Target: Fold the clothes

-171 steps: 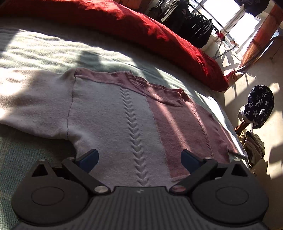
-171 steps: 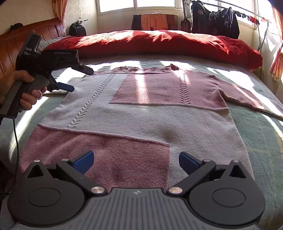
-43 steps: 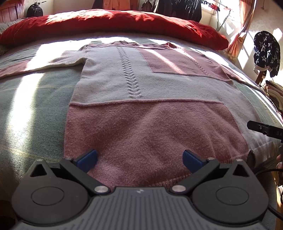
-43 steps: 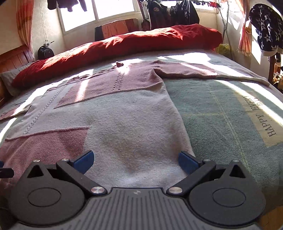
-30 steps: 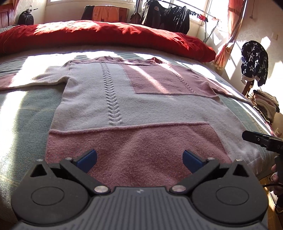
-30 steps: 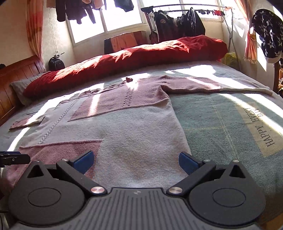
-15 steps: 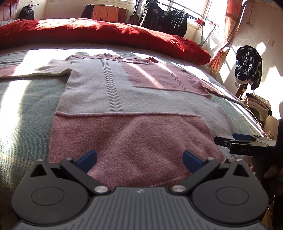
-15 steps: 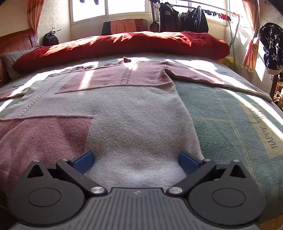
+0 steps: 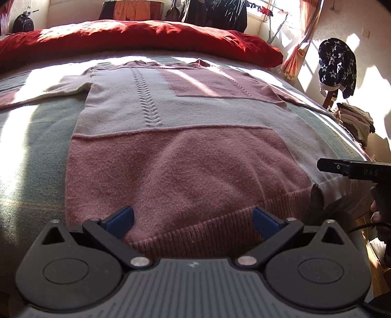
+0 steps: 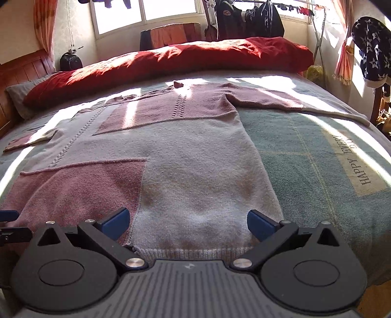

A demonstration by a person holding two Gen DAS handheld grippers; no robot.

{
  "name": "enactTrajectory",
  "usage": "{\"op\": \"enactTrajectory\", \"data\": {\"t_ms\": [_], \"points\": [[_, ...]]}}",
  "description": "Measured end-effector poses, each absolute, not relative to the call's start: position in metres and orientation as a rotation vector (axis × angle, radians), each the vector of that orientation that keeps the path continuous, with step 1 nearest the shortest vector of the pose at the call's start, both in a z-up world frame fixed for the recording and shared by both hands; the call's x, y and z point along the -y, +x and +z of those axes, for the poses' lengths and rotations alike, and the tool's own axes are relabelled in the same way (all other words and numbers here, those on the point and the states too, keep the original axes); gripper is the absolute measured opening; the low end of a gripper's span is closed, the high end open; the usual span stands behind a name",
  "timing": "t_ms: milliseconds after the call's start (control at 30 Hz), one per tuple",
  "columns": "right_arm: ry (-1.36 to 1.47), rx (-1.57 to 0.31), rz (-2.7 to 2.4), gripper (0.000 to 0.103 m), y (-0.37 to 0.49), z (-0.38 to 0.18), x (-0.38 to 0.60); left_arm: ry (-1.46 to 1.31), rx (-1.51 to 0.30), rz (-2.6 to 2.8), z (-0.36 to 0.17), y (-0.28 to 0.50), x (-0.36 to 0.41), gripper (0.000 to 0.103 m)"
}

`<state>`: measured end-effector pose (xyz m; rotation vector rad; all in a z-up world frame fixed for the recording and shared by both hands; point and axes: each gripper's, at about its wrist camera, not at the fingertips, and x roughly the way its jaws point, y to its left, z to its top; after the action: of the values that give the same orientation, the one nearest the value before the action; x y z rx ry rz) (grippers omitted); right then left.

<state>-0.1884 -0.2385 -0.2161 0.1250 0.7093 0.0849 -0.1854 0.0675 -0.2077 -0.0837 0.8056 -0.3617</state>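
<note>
A pink and pale grey patchwork sweater [image 9: 180, 127] lies flat, front up, on the bed with both sleeves spread out. My left gripper [image 9: 193, 217] is open just above the pink ribbed hem at the sweater's left half. My right gripper [image 10: 187, 221] is open over the grey ribbed hem [image 10: 193, 252] at the right half, with the fabric between its blue pads but not pinched. In the left wrist view the right gripper's black body [image 9: 354, 168] shows at the right edge, held by a hand [image 9: 377, 215].
The bed has a green blanket [image 10: 317, 151] with a printed strip. A long red bolster [image 10: 171, 61] lies across the head end. A clothes rack with dark garments [image 10: 246, 19] stands by the window. A star-patterned garment [image 9: 337, 66] hangs beyond the bed's right side.
Both grippers have come down from the collar end to the hem and closer to the fabric. Each has stayed open throughout.
</note>
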Motion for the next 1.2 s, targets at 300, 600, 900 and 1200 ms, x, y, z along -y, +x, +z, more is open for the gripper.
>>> {"op": "enactTrajectory", "data": {"t_ms": [300,600,900,1200], "points": [[0.260,-0.665,0.078,0.103,-0.203,-0.204,0.265,-0.153,-0.797,-0.472,-0.204,-0.166,-0.042,0.102],[0.376,-0.649,0.142,0.103,-0.208,-0.205,0.272,-0.179,-0.837,-0.422,-0.213,-0.170,-0.047,0.102],[0.320,-0.710,0.190,0.103,-0.204,-0.231,0.254,-0.229,-0.837,-0.418,-0.216,-0.169,-0.057,0.102],[0.352,-0.686,0.164,0.103,-0.207,-0.219,0.262,-0.223,-0.836,-0.420,-0.217,-0.168,-0.056,0.102]]}}
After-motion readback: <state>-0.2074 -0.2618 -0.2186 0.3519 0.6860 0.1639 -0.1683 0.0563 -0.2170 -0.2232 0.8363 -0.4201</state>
